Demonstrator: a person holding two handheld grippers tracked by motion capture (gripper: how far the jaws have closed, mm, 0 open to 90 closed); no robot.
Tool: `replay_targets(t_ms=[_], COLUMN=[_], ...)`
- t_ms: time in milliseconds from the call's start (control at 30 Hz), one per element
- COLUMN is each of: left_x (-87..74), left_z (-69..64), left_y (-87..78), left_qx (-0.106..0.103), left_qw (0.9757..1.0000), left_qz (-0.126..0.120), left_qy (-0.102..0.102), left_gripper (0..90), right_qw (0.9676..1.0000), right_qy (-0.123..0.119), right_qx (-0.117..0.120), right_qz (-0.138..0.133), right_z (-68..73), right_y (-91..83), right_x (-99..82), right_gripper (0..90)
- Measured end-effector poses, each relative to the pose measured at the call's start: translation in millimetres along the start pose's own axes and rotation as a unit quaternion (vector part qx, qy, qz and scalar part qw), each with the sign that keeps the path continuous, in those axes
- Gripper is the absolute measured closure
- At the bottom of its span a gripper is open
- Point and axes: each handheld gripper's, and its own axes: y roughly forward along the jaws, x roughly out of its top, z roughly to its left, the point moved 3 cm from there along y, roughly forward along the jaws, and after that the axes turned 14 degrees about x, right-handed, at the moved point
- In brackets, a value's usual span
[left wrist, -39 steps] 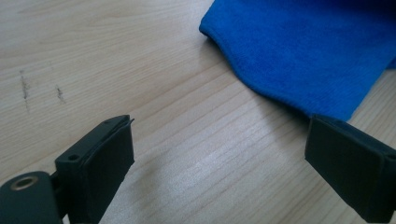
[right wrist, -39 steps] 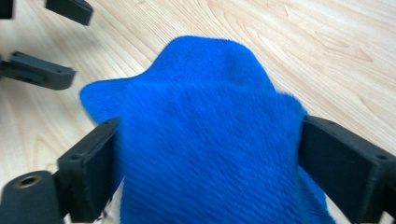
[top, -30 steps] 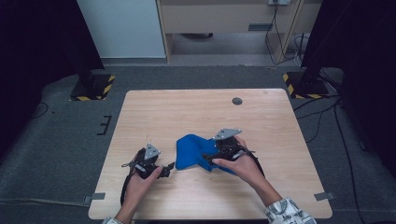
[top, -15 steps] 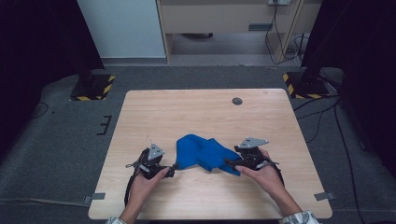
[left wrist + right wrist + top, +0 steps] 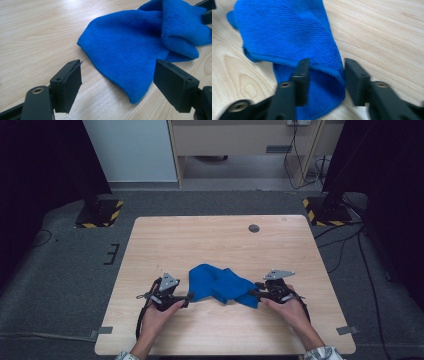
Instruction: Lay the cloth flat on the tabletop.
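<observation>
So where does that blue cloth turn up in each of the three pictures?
High view: the blue cloth lies crumpled on the near half of the table, between the two grippers.
Left gripper view: it spreads across the upper right, beyond the open fingers.
Right gripper view: it runs from the upper left down between the fingers.
Shared landmark: the light wood table grain under the cloth.

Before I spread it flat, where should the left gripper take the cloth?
Probably the pointed corner of the cloth lying nearest the open left gripper. Come in low from the cloth's left end: that corner lies thin and flat on the table, just ahead of the jaws.
</observation>
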Motion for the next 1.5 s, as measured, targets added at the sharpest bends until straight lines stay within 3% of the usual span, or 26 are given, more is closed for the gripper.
replay_targets(t_ms=[67, 100, 167, 233, 300, 667, 933, 1033, 1300, 1467, 1500], left_x=[-0.1, -0.1, -0.1, 0.7, 1.2, 4.8, 18.3, 27.4, 44.9, 48.1, 49.2], left_z=[-0.8, -1.6, -1.8, -4.3, -7.3, -15.0, -17.5, -22.3, -51.5, -63.9, -68.0], left_y=[-1.0, -1.0, -0.8, -0.1, -0.6, -1.2, 1.1, 4.6, 24.4, 32.8, 36.5], left_qx=[-0.001, -0.003, -0.005, -0.01, -0.015, -0.024, -0.037, -0.053, -0.077, -0.075, -0.079], left_qw=[1.0, 1.0, 1.0, 0.9999, 0.9998, 0.9994, 0.9989, 0.9981, 0.9962, 0.9955, 0.9956], left_qz=[-0.001, -0.001, 0.0, -0.002, -0.002, -0.008, -0.019, -0.021, -0.005, -0.002, -0.003], left_qy=[0.003, 0.004, 0.006, 0.007, 0.014, 0.025, 0.023, 0.023, 0.041, 0.058, 0.05], left_gripper=[21.9, 22.0, 22.3, 23.1, 25.4, 28.6, 32.7, 37.4, 43.7, 44.7, 45.9], right_qw=[1.0, 0.9999, 1.0, 0.9999, 0.9999, 0.9979, 0.9975, 0.9977, 0.9978, 0.9979, 0.9979], right_qy=[0.001, -0.007, -0.006, -0.012, -0.016, -0.053, -0.06, -0.058, -0.054, -0.054, -0.055], right_qx=[0.001, -0.006, -0.002, 0.0, 0.004, 0.027, 0.028, 0.027, 0.023, 0.024, 0.026], right_qz=[0.003, 0.005, 0.004, 0.002, -0.002, -0.025, -0.026, -0.025, -0.029, -0.026, -0.025], right_z=[1.1, 2.2, 2.9, 4.4, 6.3, 31.2, 33.8, 32.9, 34.1, 35.0, 36.6], right_y=[0.7, 1.9, 2.4, 3.2, 2.5, 4.9, 12.2, 14.1, 15.8, 18.7, 19.9], right_x=[0.3, 0.7, 1.2, 3.1, 5.6, 28.2, 38.3, 37.6, 37.6, 36.2, 35.9], right_gripper=[62.8, 70.9, 74.2, 84.6, 86.6, 86.9, 86.6, 86.3, 85.0, 84.6, 84.4])
